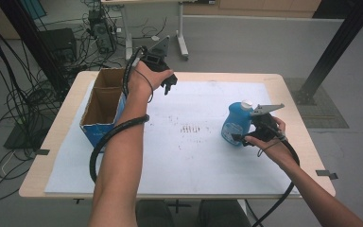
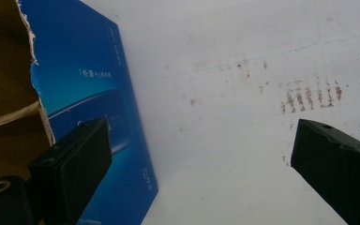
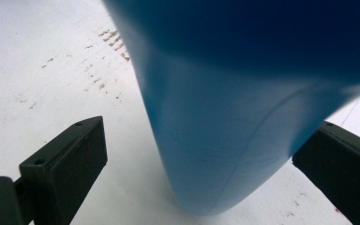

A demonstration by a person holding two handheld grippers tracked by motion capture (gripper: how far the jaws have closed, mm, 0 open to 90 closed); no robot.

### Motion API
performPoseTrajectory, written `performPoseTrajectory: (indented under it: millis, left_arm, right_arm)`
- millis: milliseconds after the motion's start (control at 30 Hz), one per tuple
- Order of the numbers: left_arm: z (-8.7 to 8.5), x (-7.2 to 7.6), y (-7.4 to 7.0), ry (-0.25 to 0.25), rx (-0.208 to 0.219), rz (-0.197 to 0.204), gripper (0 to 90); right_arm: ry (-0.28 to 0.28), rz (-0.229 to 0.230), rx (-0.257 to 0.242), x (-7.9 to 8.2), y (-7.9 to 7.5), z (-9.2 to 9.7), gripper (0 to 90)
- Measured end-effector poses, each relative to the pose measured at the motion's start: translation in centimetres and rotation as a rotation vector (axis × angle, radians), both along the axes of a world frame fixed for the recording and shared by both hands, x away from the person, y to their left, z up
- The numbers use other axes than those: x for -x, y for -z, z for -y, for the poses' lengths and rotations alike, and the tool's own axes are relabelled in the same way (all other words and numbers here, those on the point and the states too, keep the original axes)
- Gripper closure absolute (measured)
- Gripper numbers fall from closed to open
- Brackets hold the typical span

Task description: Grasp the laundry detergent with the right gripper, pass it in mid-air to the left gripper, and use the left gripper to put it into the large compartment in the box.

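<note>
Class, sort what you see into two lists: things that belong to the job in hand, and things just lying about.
Job in hand:
blue bottle
right hand-held gripper
cardboard box
left hand-held gripper

Lying about:
floor cables
desk legs

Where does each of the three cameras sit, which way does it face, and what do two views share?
High view: above the person's side, facing forward and down on the table; both forearms enter from below.
Left gripper view: on the left gripper, facing the box; open fingers.
Right gripper view: on the right gripper, facing the blue bottle.
Both gripper views share the brown stains.
</note>
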State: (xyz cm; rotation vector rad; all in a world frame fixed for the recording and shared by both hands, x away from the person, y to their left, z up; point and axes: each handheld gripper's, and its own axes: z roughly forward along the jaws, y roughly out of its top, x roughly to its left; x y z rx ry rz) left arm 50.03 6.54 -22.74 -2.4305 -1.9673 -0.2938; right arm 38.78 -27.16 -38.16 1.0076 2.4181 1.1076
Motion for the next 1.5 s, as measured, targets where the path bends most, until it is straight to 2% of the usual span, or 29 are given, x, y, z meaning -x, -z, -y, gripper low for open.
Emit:
performPoseTrajectory:
  millis: [1500]
  left_arm:
    - [0.17,0.1,-0.36,0.003,0.0,0.006,6.1]
  right_arm:
    - [-0.003,0.011,-0.011,0.25,0.16,0.04,3.2]
